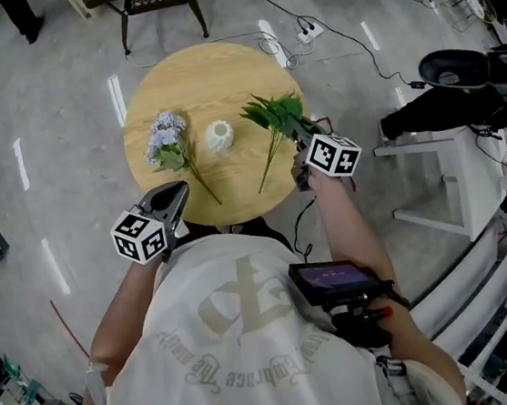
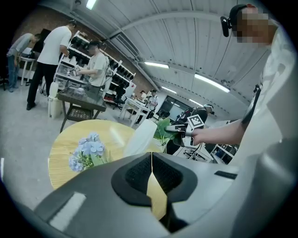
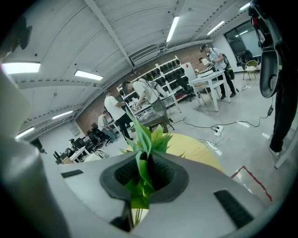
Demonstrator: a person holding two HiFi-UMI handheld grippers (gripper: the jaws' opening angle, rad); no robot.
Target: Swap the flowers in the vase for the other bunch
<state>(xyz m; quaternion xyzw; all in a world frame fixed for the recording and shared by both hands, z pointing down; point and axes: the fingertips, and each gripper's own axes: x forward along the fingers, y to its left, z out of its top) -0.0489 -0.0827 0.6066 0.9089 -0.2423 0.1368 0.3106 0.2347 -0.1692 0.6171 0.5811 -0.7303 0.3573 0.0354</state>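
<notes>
Refill time, I'm thinking: right gripper (image 1: 302, 143) is pinching the green bunch (image 1: 274, 112), left gripper (image 1: 177, 195) is sitting closed, empty. Stems are needing aiming into the vase (image 1: 219, 135).

The room is lit evenly and brightly from above by ceiling strip lights (image 3: 88, 74), which are mirrored as pale streaks on the glossy floor (image 1: 61, 129). Both gripper views are bent at the edges (corners blacked out), and the right claw (image 3: 143, 174) is rendered soft.
</notes>
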